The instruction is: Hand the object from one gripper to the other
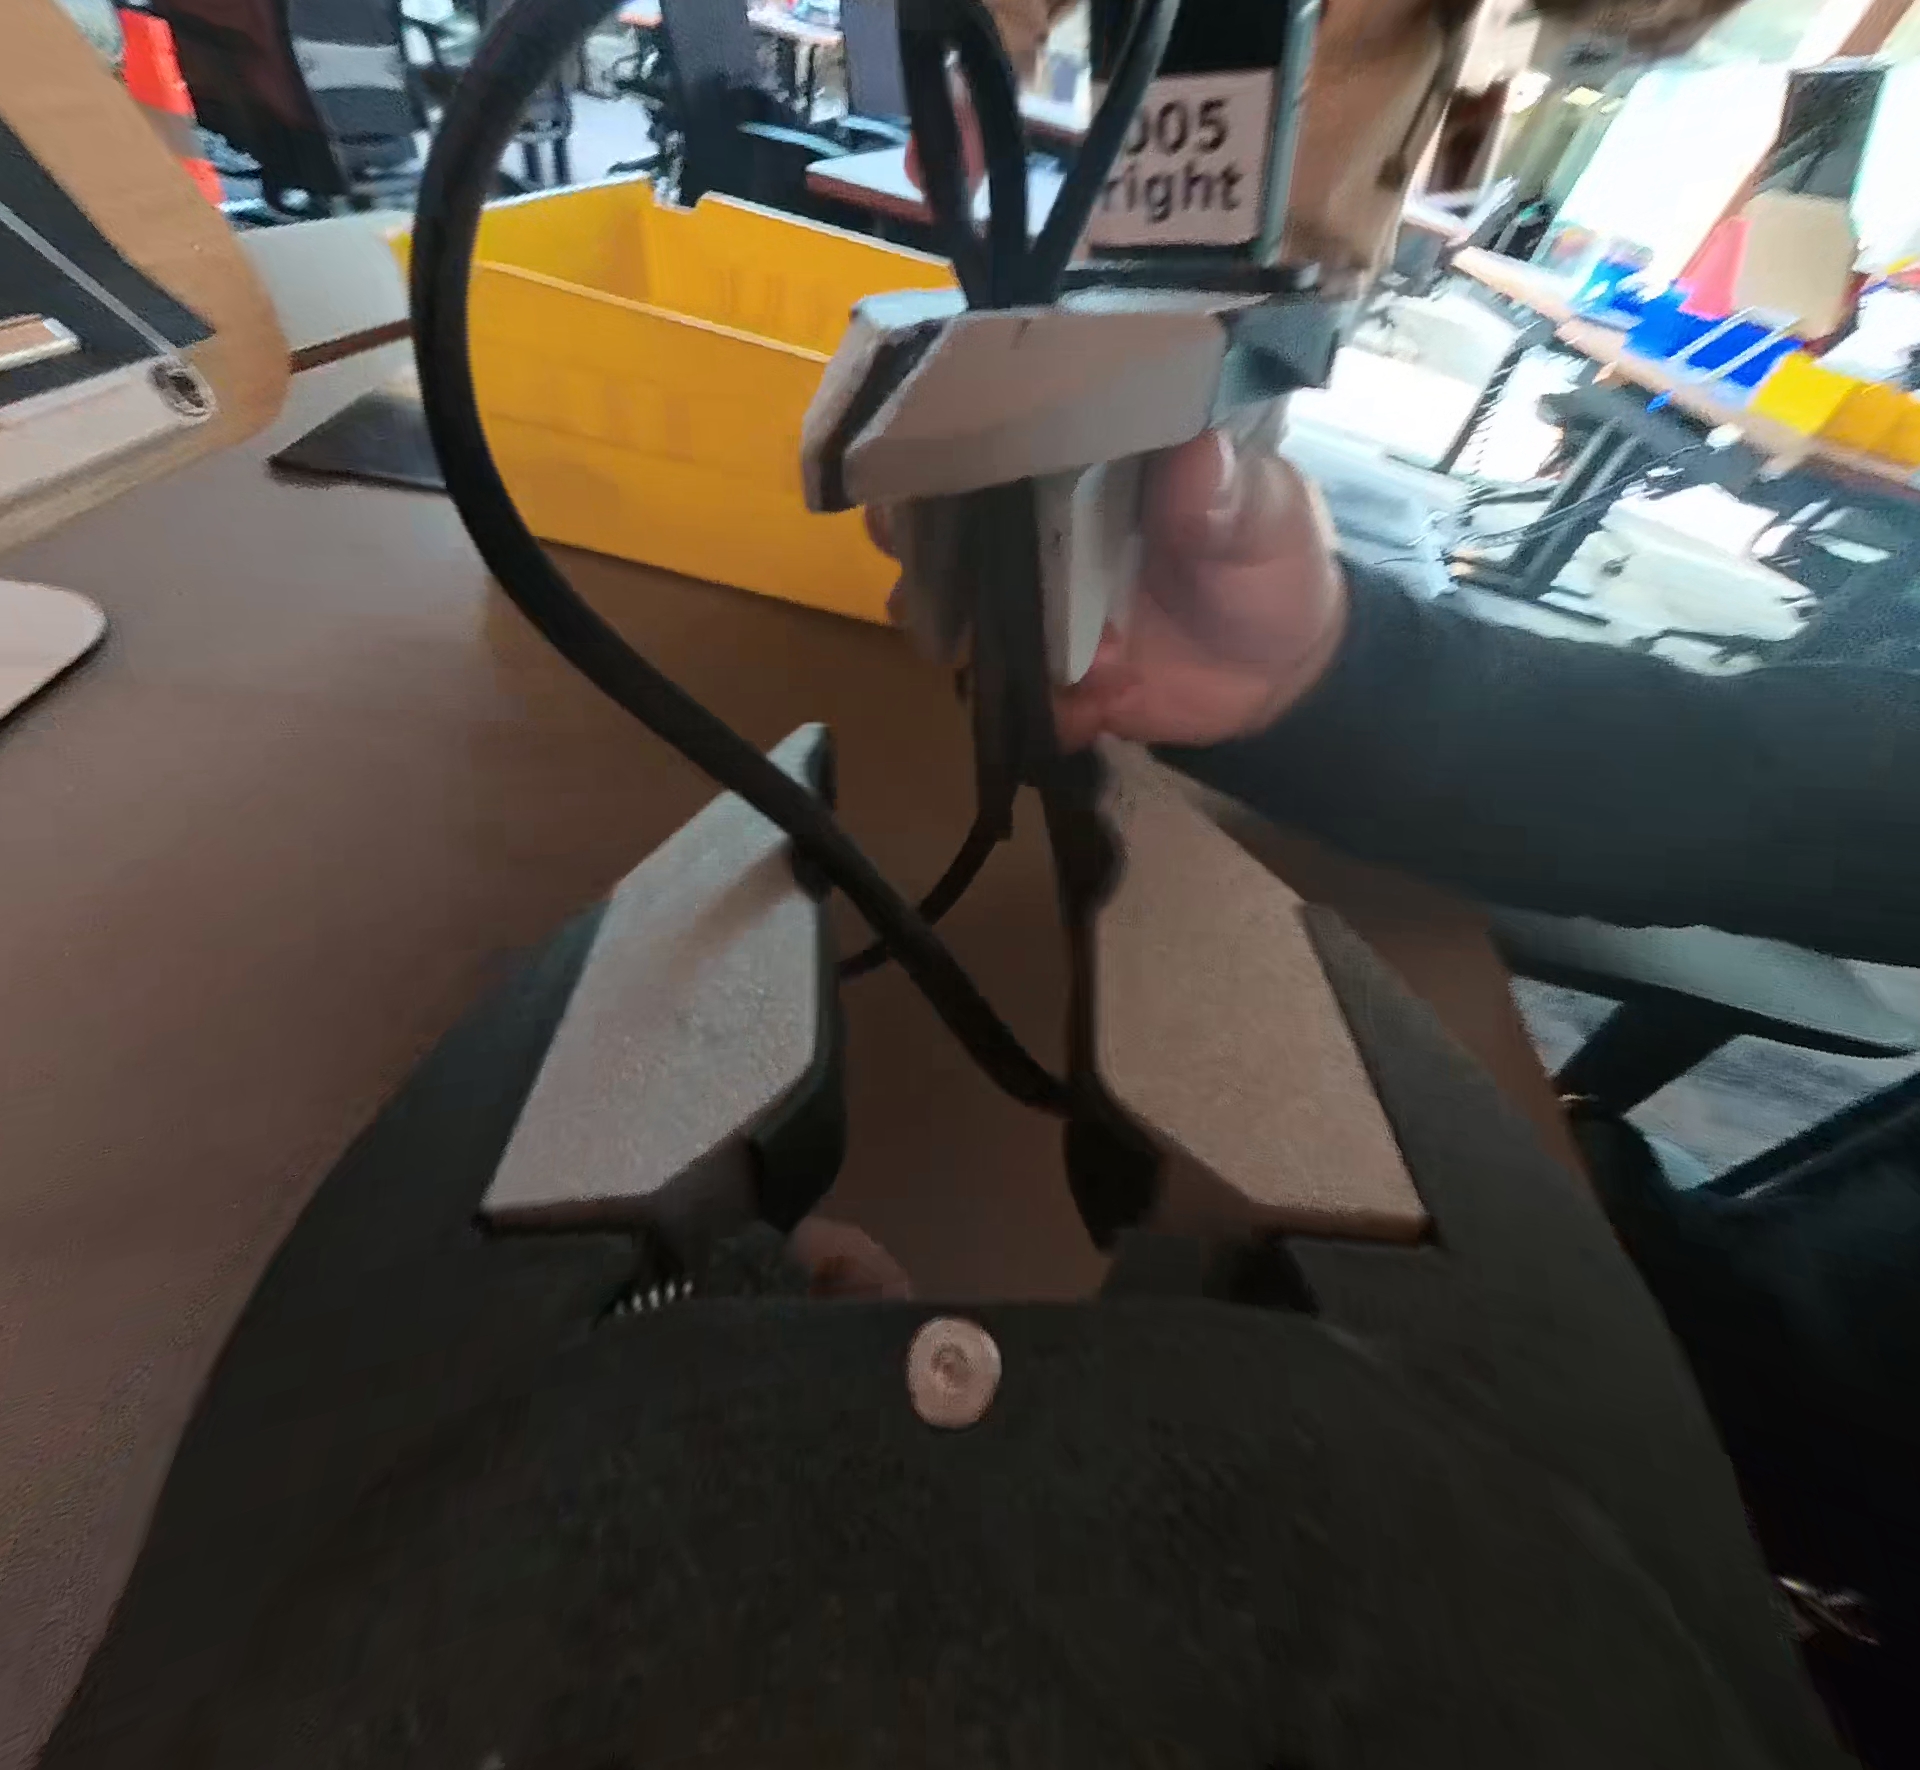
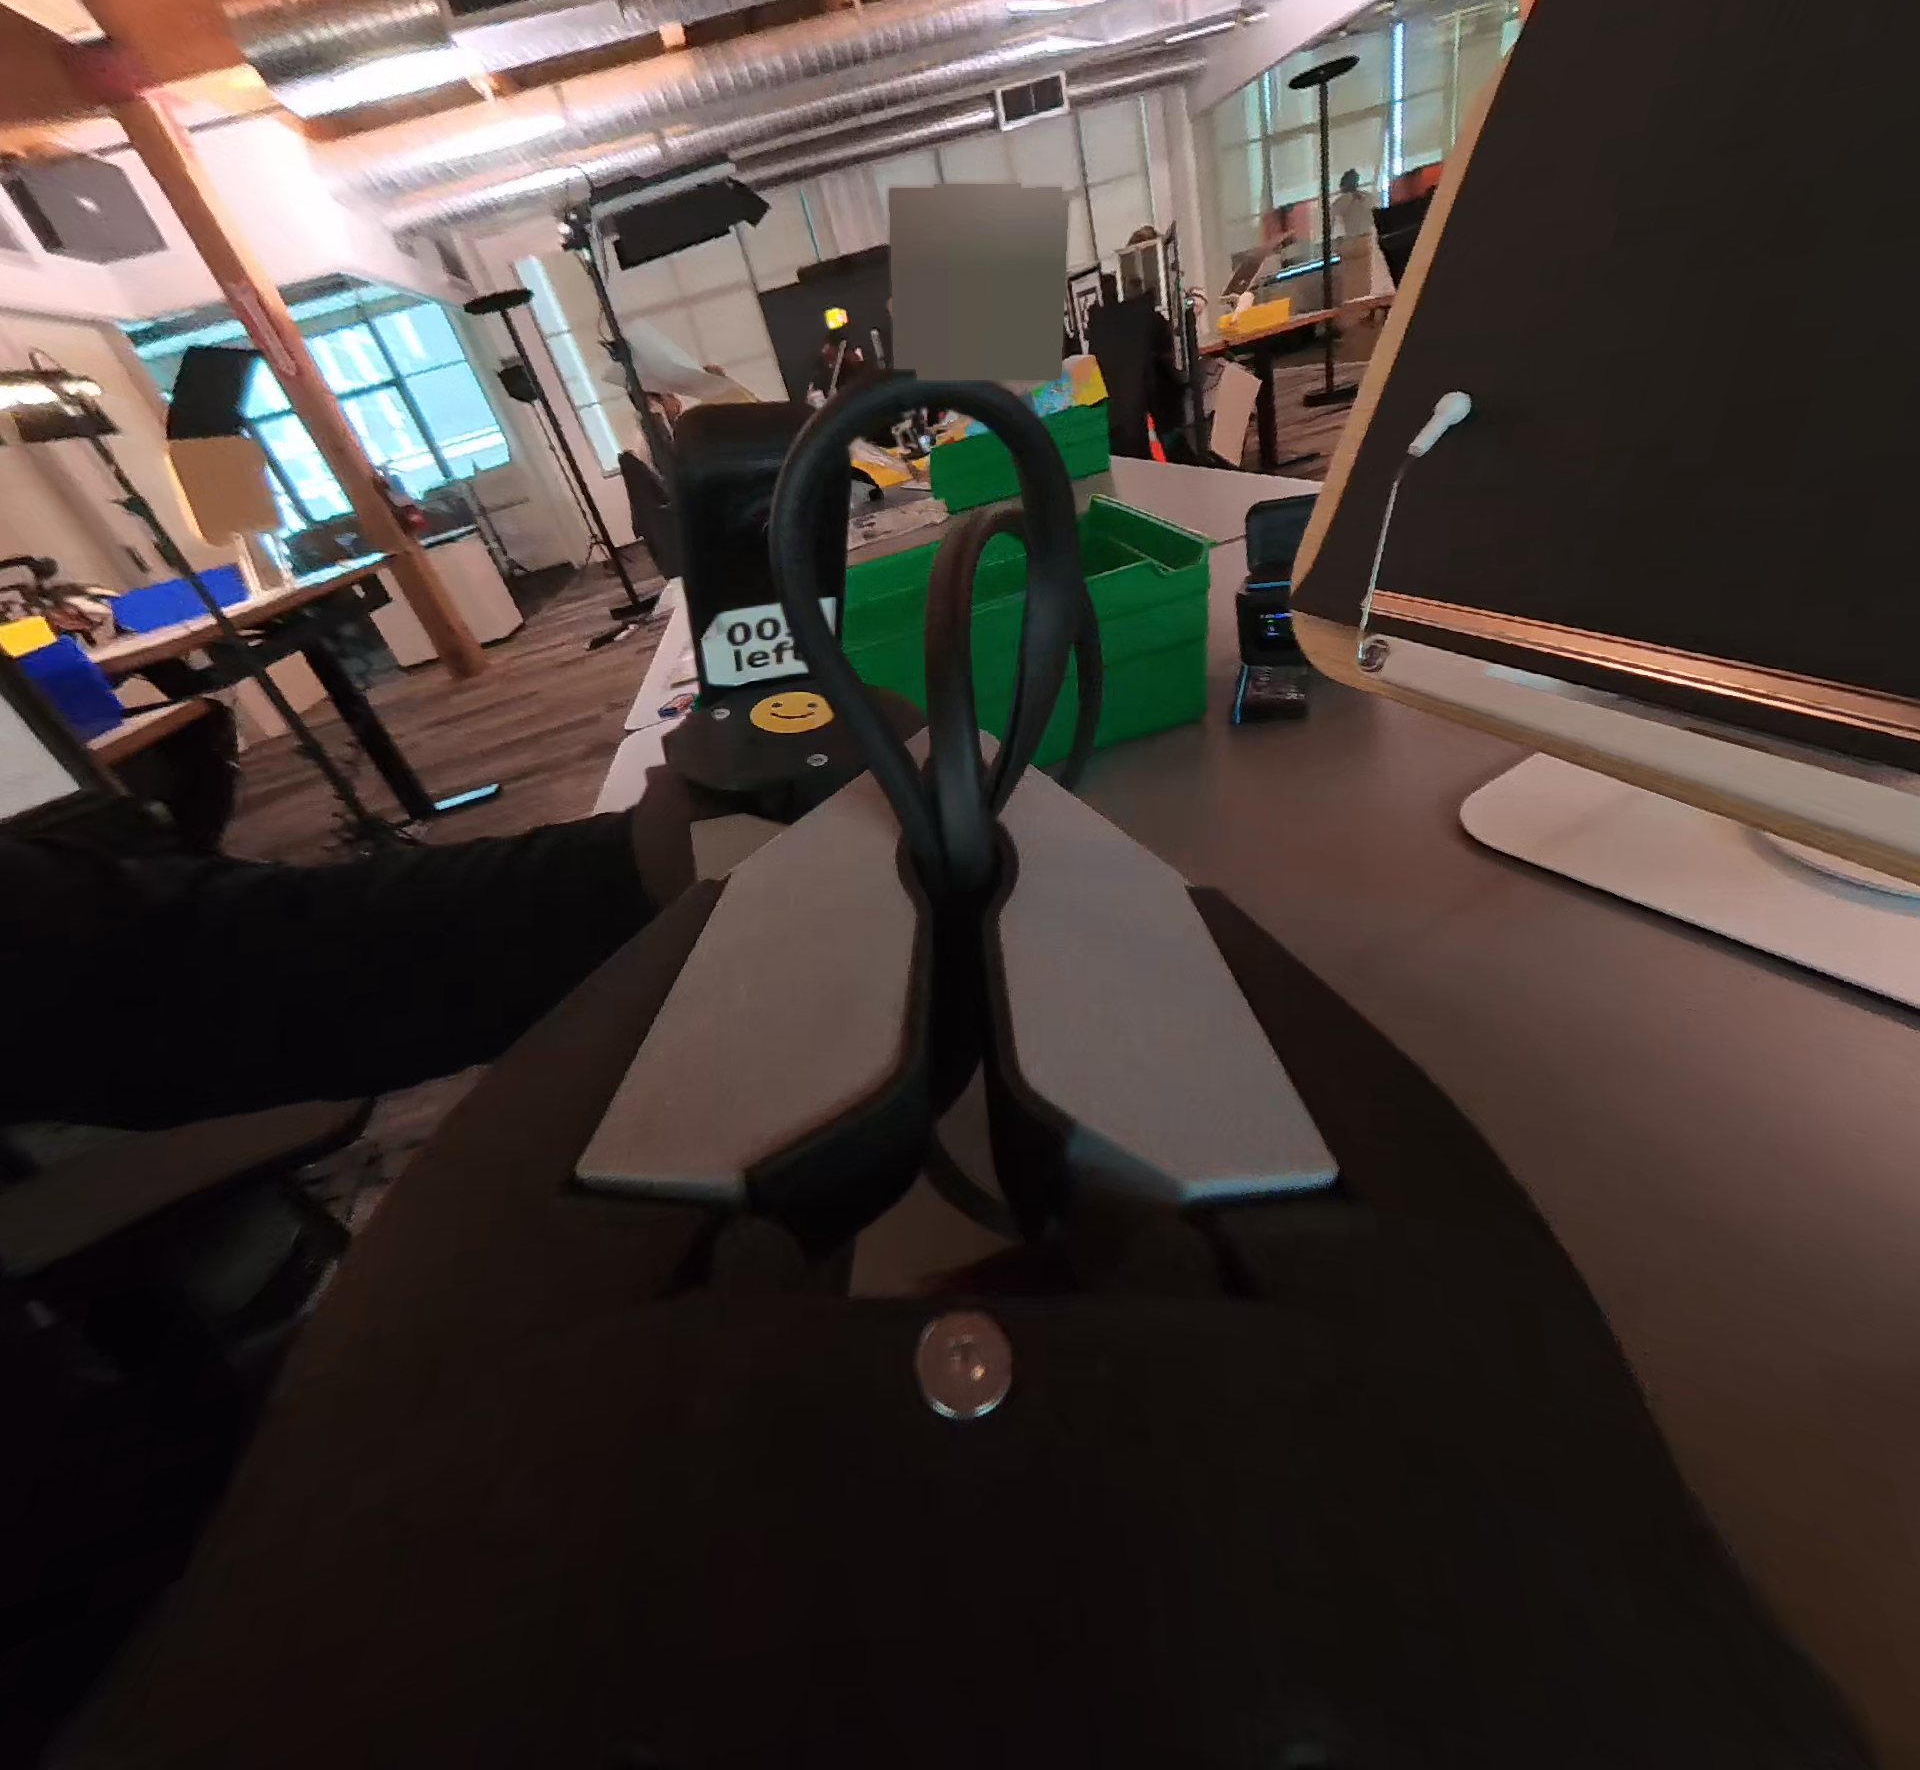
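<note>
A looped black cable (image 1: 447,266) hangs between both grippers above the brown table (image 1: 260,889). My right gripper (image 1: 847,432), held in a hand, is shut on the bunched cable strands from the right. In the right wrist view the right gripper (image 2: 961,837) pinches the cable (image 2: 935,399), and its loops stand up beyond the tips. My left gripper (image 1: 966,785) is open. One strand lies across its left finger and the cable end hangs in the gap between the fingers. The left gripper's body (image 2: 748,744) shows just beyond the right fingers.
A yellow bin (image 1: 665,390) stands on the table behind the cable. Green bins (image 2: 1122,640) and a small black device (image 2: 1268,619) sit farther along. A monitor (image 2: 1662,266) on a white base (image 2: 1621,847) stands at one side. Office desks and chairs lie beyond. Spacing between my two grippers at the tips: around 7 cm.
</note>
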{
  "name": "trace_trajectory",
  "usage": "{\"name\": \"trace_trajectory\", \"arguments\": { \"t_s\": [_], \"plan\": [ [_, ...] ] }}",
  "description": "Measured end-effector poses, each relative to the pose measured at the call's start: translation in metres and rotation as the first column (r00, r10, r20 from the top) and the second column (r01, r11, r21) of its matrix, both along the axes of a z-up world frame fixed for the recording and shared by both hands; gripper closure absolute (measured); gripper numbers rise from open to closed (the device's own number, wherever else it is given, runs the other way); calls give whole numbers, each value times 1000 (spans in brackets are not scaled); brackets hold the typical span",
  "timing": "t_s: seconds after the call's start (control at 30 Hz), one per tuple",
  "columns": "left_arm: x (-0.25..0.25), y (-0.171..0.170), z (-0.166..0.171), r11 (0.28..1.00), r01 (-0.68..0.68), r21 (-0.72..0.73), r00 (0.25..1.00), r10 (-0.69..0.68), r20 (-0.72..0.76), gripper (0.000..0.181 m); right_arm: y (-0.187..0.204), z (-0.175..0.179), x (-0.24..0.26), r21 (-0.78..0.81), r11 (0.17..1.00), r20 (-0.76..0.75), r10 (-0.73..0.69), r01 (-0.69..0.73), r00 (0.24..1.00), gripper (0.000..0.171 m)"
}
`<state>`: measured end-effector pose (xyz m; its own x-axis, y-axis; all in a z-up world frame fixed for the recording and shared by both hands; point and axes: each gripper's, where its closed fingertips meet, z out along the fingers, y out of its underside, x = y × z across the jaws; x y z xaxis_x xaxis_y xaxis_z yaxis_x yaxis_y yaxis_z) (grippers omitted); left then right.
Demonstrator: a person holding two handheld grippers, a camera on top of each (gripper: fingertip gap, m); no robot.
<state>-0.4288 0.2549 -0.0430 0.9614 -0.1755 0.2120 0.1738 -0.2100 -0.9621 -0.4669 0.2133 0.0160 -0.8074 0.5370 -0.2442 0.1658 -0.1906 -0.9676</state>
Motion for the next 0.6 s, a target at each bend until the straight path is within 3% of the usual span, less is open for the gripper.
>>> {"name": "trace_trajectory", "arguments": {
  "t_s": [0.03,0.07,0.2,0.3,0.47,0.6],
  "plan": [
    [4,-1,4,999,31,20,999,-31,16,160,0,-1,0,5,1000,1,-4,4,1000,171],
    [7,-2,7,998,49,31,998,-49,26,171,1,-1,-1,9,1000,-2,-8,8,1000,171],
    [-1,-3,4,1000,9,16,999,-8,-38,174,4,-5,-1,52,998,14,-18,17,1000,170],
    [-23,-8,1,994,-105,-4,982,103,-157,175,12,-17,-8,137,988,33,-76,71,997,143],
    [-63,-21,13,944,-324,57,873,321,-367,176,19,-29,-17,191,974,62,-139,125,988,123],
    [-68,-25,19,933,-348,88,857,355,-374,176,24,-32,-22,216,962,60,-181,165,982,104]
  ]
}}
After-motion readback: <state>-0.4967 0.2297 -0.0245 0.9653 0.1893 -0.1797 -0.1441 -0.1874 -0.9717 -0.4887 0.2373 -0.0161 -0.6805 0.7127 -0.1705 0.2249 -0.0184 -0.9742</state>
